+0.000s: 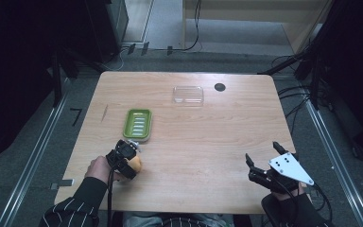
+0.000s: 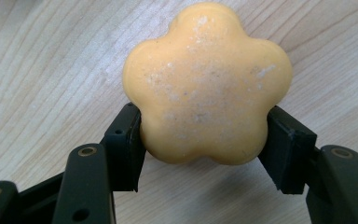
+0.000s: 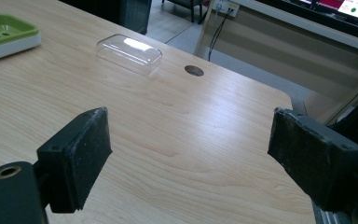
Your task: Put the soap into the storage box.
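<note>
A flower-shaped orange soap bar [image 2: 207,84] lies on the wooden table, and my left gripper [image 2: 205,144] is shut on it, one pad pressed to each side. In the high view that left gripper [image 1: 127,156] sits near the table's front left, with the soap [image 1: 135,164] peeking out beneath it, just in front of a green soap dish [image 1: 138,124]. My right gripper [image 1: 263,156] stands open at the front right, low over bare wood, nothing between its pads [image 3: 81,154]. The green dish [image 3: 4,32] shows far left in the right gripper view.
A clear plastic lid [image 1: 188,94] lies toward the back middle of the table, with a round cable hole [image 1: 220,87] beside it. The lid [image 3: 128,52] and hole [image 3: 194,70] also lie ahead of the right gripper. Cables run on the floor past the far edge.
</note>
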